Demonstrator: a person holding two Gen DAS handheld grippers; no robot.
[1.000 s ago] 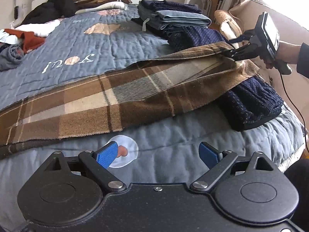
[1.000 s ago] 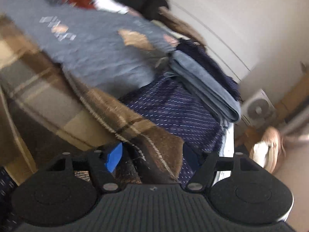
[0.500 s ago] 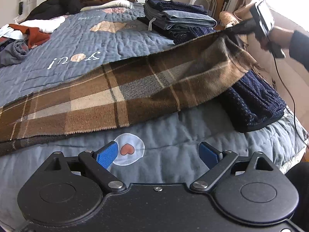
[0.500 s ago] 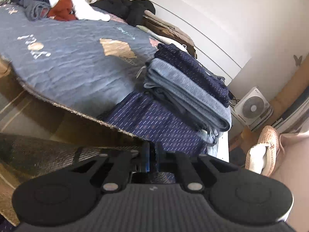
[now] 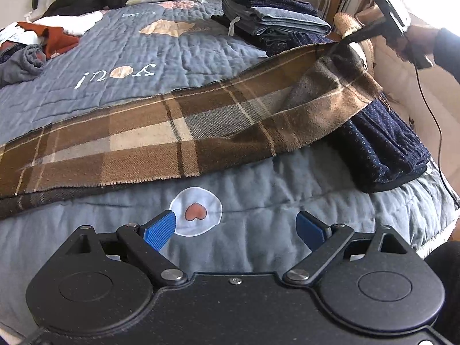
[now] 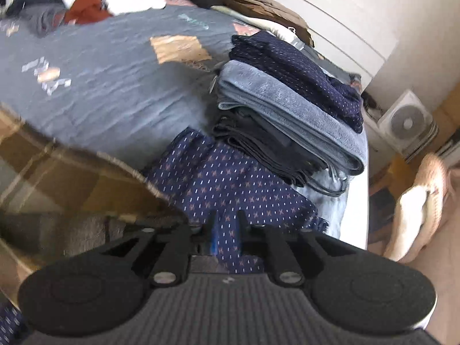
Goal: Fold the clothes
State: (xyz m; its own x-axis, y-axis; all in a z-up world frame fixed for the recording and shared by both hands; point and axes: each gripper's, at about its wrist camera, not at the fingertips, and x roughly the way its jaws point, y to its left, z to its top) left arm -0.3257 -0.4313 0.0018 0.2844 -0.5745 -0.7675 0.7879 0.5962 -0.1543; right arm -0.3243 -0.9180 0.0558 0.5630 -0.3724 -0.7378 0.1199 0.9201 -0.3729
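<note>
Brown plaid scarf runs lengthwise left to right; right tool pinches its raised end, jaws just easing.

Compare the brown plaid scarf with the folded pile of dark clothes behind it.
The plaid scarf lies stretched out long across the bed with its right end raised, while the folded pile sits compact and stacked in layers. The scarf is checked in brown, tan and grey. The pile is navy, grey-blue and near-black. Both are on the blue quilt.
</note>
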